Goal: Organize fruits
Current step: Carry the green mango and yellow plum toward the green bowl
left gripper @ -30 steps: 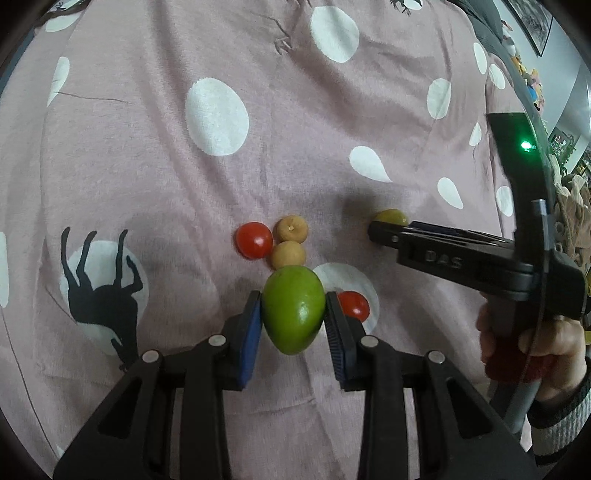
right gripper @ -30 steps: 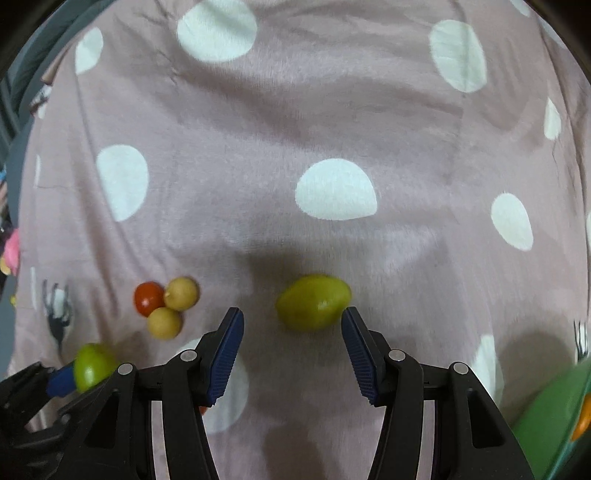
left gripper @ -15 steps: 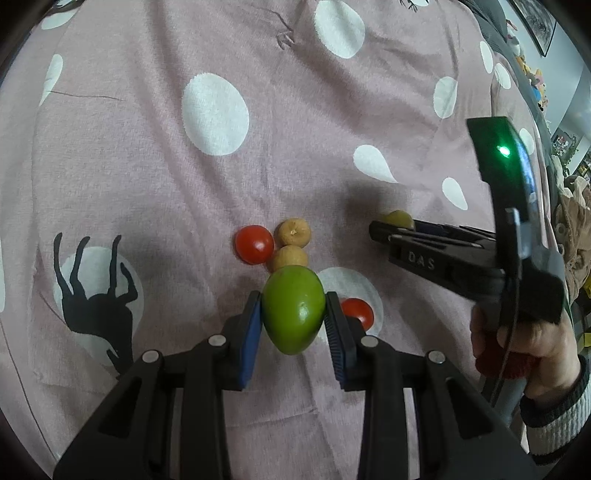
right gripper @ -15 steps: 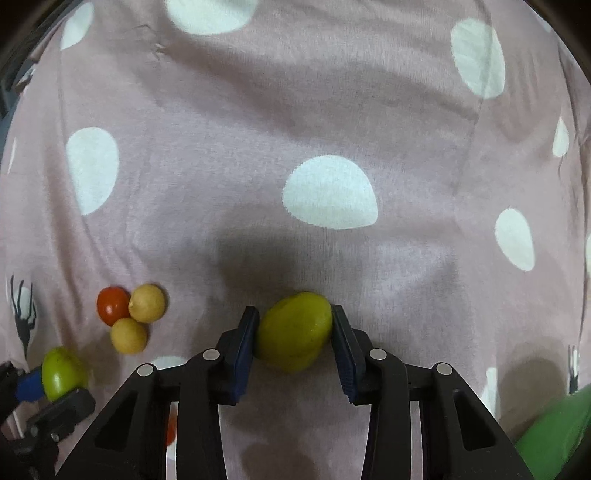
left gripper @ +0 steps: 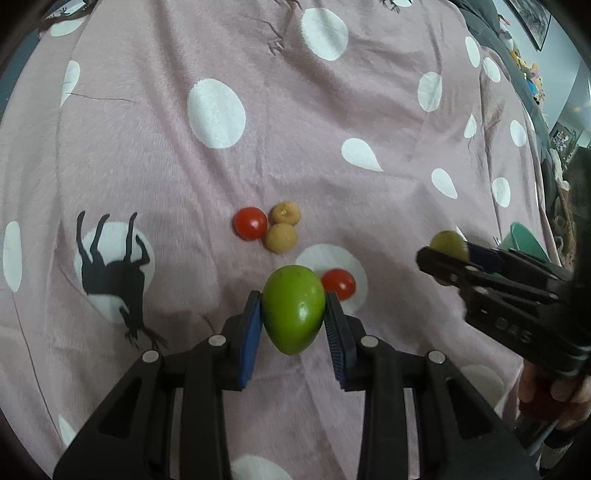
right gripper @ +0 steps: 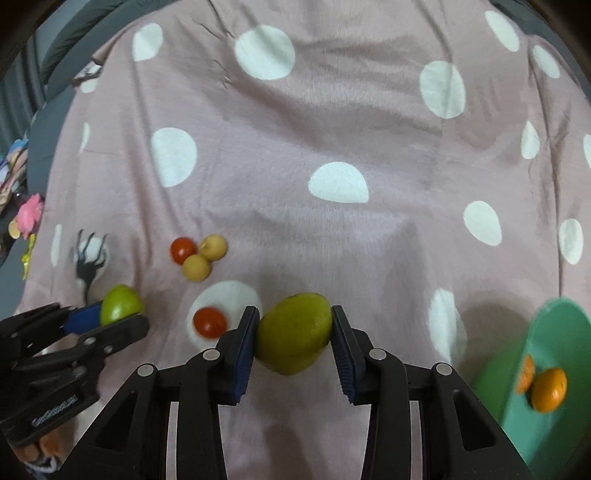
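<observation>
Pink plush cloth (left gripper: 155,147) with white dots and black deer silhouettes covers the surface. Grey upholstery (right gripper: 55,92) borders it at the left. Framed picture (left gripper: 532,18) on pale wall, upper right.

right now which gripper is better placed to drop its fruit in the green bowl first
Right, probably. The right gripper grips the yellow-green fruit, and the green bowl with its orange fruit sits just to its right. The left gripper, holding the green fruit, is farther from it.
</observation>
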`<state>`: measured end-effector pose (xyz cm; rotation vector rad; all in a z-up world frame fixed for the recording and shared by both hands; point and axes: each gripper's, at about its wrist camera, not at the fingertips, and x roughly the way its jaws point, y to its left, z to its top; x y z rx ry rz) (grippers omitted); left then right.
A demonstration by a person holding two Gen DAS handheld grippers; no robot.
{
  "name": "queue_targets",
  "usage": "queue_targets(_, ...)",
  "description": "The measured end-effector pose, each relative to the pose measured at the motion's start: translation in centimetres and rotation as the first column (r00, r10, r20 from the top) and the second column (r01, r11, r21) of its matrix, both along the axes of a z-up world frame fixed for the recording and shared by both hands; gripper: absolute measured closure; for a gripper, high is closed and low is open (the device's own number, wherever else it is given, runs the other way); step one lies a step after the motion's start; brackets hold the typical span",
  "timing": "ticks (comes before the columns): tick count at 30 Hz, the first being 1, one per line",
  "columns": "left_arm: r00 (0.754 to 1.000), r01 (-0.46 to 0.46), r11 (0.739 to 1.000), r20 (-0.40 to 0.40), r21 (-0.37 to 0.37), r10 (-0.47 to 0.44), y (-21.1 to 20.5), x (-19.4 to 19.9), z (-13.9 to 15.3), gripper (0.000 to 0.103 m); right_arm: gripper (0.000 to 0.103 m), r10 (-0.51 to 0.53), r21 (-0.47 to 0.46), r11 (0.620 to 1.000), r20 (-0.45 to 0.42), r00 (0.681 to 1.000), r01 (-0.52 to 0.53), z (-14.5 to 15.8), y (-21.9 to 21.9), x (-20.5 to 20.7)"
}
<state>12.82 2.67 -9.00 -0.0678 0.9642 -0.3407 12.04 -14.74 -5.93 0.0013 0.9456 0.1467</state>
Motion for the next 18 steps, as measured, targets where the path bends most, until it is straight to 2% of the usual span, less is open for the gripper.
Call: queue_targets(18,1.000,0.011,1.000,0.009,0.021,-0.011,-0.8,-5.6,1.7,0.070,0.063,-0.017,0.052,0.999,0.068,0.998,0.013,3.1,-0.9,-8.0)
